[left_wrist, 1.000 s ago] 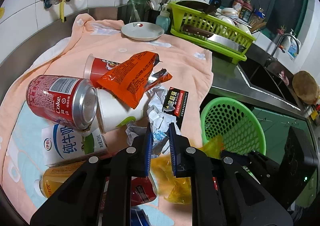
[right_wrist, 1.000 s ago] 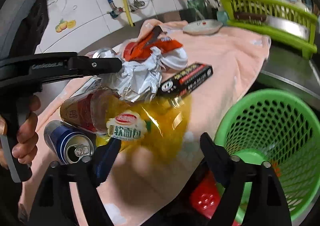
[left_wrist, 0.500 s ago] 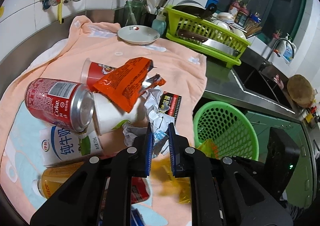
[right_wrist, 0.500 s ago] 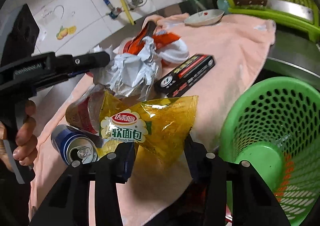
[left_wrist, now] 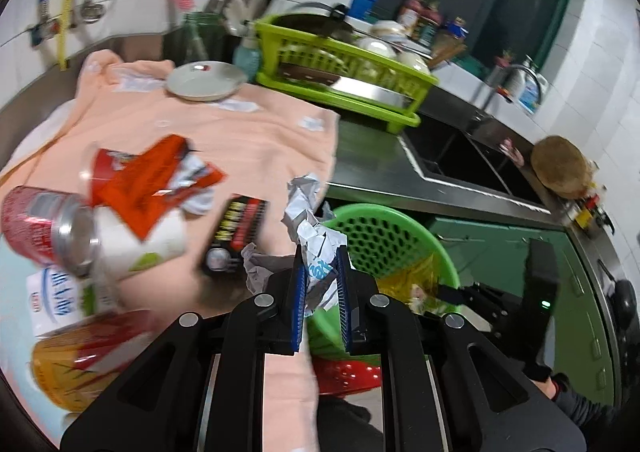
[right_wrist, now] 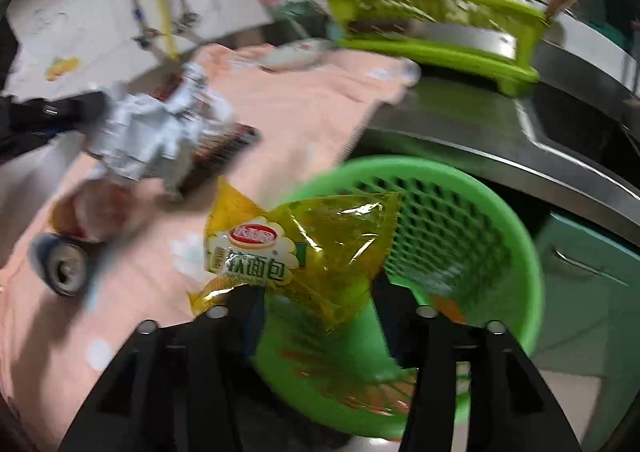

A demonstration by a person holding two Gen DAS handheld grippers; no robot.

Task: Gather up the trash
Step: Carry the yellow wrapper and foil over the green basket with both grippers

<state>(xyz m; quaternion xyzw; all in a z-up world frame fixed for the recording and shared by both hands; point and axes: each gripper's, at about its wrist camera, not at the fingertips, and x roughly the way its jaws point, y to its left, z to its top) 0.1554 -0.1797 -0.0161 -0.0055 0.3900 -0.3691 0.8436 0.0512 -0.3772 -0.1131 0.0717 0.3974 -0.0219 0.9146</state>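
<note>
My left gripper is shut on a crumpled white wrapper, held up near the rim of the green basket. My right gripper is shut on a yellow bread bag, which hangs over the near rim of the same basket. The wrapper also shows in the right wrist view, with the left gripper dark and blurred behind it. The yellow bag shows in the left wrist view inside the basket's edge.
On the pink towel lie a red cola can, an orange snack bag, a black box, a milk carton, an orange bottle and a blue can. A white plate, lime dish rack and sink lie beyond.
My left gripper has lifted the crumpled wrapper off the pile and swung it right toward the basket. My right gripper closed on the yellow bag and carried it right, over the basket's rim.
</note>
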